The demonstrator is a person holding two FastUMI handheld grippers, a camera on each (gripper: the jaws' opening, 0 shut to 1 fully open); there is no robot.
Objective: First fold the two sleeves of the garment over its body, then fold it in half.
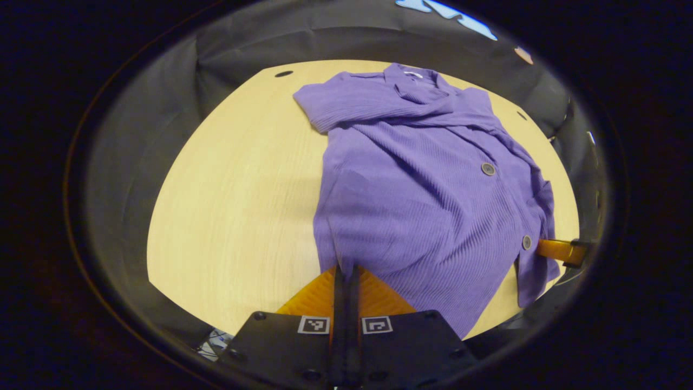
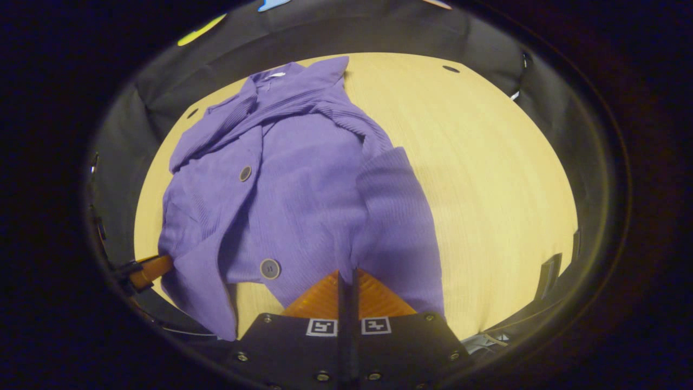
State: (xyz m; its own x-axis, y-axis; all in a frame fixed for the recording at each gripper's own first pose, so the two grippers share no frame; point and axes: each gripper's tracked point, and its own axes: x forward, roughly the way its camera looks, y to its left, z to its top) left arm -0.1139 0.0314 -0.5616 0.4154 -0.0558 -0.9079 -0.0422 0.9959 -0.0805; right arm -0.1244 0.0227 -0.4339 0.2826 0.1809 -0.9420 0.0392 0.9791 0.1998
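Observation:
A purple ribbed cardigan with dark buttons lies on the pale wooden table, collar at the far end. One sleeve is laid across its chest. My left gripper is shut on the near hem, which rises to its tips. In the right gripper view the cardigan spreads left of centre, and my right gripper is shut on the hem's other corner. Each gripper shows at the other view's edge: the right gripper at the right, the left gripper at the left.
Black cloth walls close in the table on all sides. Bare tabletop lies left of the cardigan in the left gripper view and on the right in the right gripper view. Small dark holes mark the table's far edge.

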